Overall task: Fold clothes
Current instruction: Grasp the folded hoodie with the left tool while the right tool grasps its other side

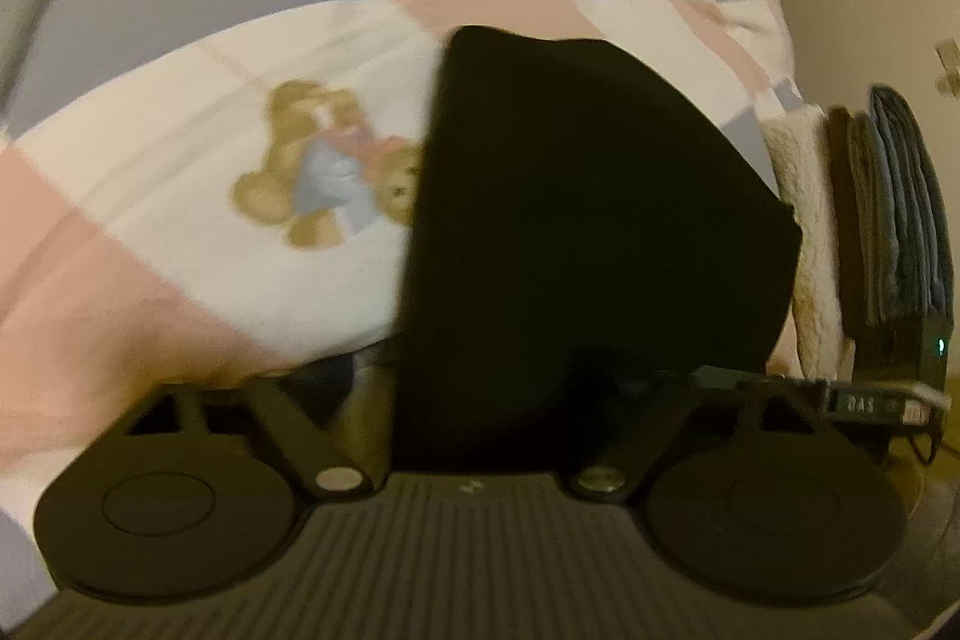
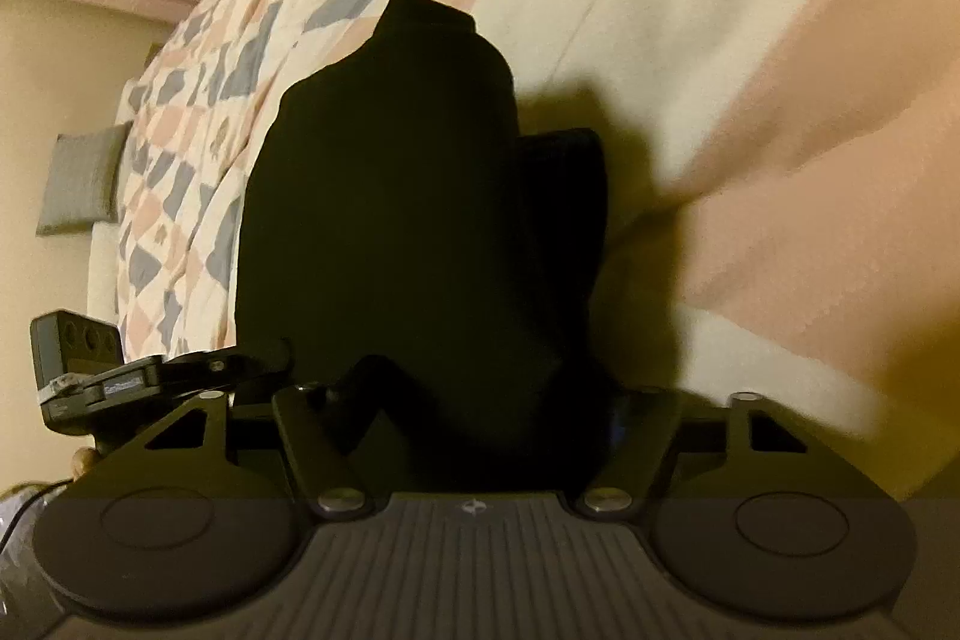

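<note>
A black garment (image 1: 600, 220) hangs in front of my left gripper (image 1: 480, 394) and covers its fingers; the linkage bars are drawn inward, so it looks shut on the cloth. In the right wrist view the same black garment (image 2: 408, 220) rises folded and bunched from my right gripper (image 2: 474, 400), whose fingers are also buried in the cloth and drawn in. The garment is held just over a patchwork quilt (image 1: 210, 40) with teddy bear prints. Part of the left gripper's body (image 2: 78, 364) shows at the left edge.
A stack of folded dark and grey clothes (image 1: 900, 208) stands at the bed's right edge beside a white fluffy textile (image 1: 804, 232). The quilt (image 2: 720, 40) spreads wide on both sides. A grey pillow (image 2: 84, 178) and a beige wall lie beyond.
</note>
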Demonstrator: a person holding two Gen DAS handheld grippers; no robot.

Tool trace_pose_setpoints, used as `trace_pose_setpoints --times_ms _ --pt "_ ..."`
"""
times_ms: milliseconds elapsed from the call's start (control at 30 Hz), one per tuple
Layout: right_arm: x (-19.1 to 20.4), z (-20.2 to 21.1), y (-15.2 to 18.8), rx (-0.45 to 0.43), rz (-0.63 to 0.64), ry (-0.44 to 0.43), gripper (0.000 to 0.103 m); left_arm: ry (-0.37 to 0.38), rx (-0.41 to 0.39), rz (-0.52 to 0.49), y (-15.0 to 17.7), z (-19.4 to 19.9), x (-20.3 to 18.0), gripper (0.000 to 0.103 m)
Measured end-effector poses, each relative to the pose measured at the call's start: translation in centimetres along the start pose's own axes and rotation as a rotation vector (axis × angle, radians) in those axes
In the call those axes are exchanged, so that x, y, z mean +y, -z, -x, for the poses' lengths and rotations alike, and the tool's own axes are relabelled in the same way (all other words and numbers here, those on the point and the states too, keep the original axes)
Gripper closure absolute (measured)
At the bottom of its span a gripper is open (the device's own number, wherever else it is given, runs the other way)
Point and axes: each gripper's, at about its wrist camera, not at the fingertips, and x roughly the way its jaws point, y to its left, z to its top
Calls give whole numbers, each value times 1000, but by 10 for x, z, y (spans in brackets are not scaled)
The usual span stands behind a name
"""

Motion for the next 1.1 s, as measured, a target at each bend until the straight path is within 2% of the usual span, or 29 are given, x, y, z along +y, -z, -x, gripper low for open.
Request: trace_pose_setpoints --times_ms 33,100,133,200,233,300,333,367,433,533,767,933,1100 --pt "0 -1 0 1 -5 -1 47 0 -1 -16 -1 -1 -3 52" --pt "-1 -4 -1 2 -14 -4 49 -19 6 -37 -2 -5 -5 51" --pt "-1 -5 -2 2 -19 -5 48 -29 10 -46 -2 -8 -6 48" --pt "-2 -8 -3 3 -28 -8 41 -32 15 -55 -5 -10 -7 48" --pt "-1 -8 -3 0 -31 -7 41 -29 16 -57 -7 -10 -7 50" --pt "7 -5 1 -23 -31 0 54 -19 22 -65 -11 -9 -8 59" --pt "10 1 4 -38 -44 -13 64 0 29 -80 -13 -4 -11 66" --pt "13 7 8 -57 -59 -27 69 19 37 -95 -15 0 -13 77" --pt "25 22 19 -98 -88 -51 70 46 47 -148 -21 11 -24 85" --pt "47 39 36 -151 -120 -63 71 62 53 -248 -31 26 -43 86" --pt "93 81 64 -329 -197 -77 72 129 29 -409 -58 76 -85 86" --pt "114 128 68 -499 -218 -113 72 212 3 -576 -90 106 -151 86" --pt "112 197 69 -735 -303 -130 72 312 38 -809 -134 99 -261 86"
